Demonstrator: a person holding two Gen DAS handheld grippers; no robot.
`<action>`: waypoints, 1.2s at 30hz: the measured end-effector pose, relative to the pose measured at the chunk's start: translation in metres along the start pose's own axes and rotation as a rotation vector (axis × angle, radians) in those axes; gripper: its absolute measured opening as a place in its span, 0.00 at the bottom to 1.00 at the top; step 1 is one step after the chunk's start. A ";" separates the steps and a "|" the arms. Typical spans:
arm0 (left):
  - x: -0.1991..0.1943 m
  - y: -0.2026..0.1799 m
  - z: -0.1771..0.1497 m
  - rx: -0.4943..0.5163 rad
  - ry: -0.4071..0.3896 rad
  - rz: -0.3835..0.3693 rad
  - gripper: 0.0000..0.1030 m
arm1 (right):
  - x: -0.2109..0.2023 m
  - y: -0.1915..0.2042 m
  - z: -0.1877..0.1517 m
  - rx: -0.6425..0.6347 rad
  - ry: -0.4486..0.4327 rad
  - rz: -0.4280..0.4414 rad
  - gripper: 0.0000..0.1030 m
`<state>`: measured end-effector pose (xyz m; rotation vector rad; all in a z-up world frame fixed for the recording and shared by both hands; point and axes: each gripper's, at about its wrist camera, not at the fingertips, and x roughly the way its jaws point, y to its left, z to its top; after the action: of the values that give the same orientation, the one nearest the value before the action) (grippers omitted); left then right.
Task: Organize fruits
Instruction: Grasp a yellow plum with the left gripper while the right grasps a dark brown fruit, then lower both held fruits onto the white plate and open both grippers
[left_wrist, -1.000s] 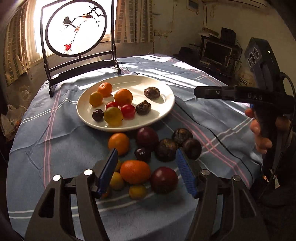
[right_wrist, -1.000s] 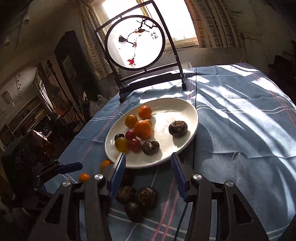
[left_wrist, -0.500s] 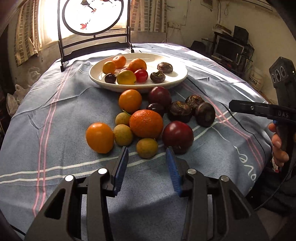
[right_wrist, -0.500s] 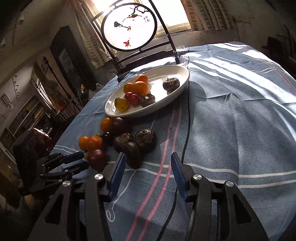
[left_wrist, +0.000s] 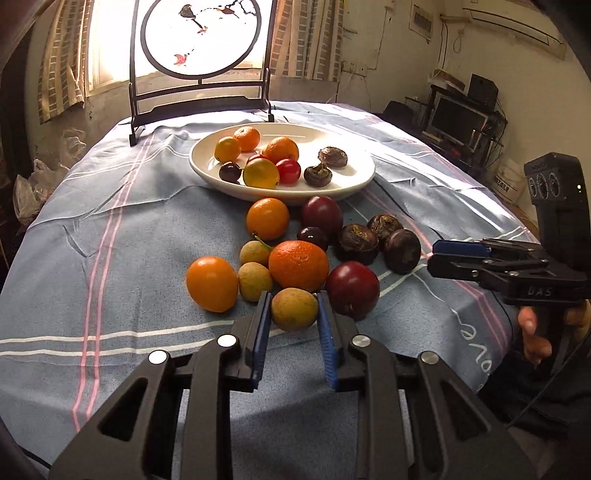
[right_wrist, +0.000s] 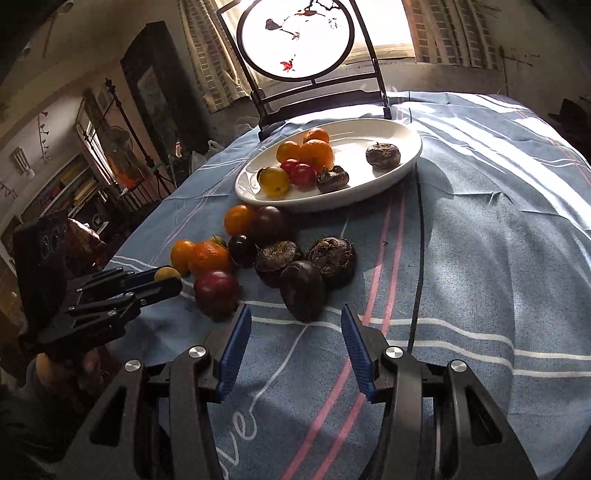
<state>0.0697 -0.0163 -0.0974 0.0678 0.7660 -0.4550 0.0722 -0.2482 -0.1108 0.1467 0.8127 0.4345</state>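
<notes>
My left gripper is shut on a small tan longan at the near edge of a fruit pile on the blue cloth. Beside it lie an orange, a dark red plum, a yellow-orange fruit and dark water chestnuts. A white plate farther back holds several fruits. My right gripper is open and empty, just short of a dark chestnut; the plate lies beyond. The left gripper also shows at the left of the right wrist view.
A round painted screen on a black stand stands behind the plate by the window. A black cable runs down the cloth at the right. The table's edge drops off on the right, with shelves and a monitor beyond.
My left gripper moved forward to the nearest small fruit and closed on it. My right gripper drew nearer to the dark chestnuts and stayed open.
</notes>
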 end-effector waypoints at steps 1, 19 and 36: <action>-0.003 0.001 -0.001 -0.004 -0.004 0.000 0.23 | 0.005 0.002 0.002 -0.007 0.005 -0.014 0.49; -0.019 0.012 0.019 -0.030 -0.060 -0.028 0.23 | -0.030 -0.010 0.037 0.059 -0.088 0.040 0.23; 0.122 0.048 0.172 -0.097 0.048 -0.008 0.23 | 0.080 -0.062 0.177 0.148 -0.049 -0.034 0.25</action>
<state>0.2789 -0.0570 -0.0608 -0.0144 0.8350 -0.4243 0.2696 -0.2630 -0.0613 0.2794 0.7979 0.3378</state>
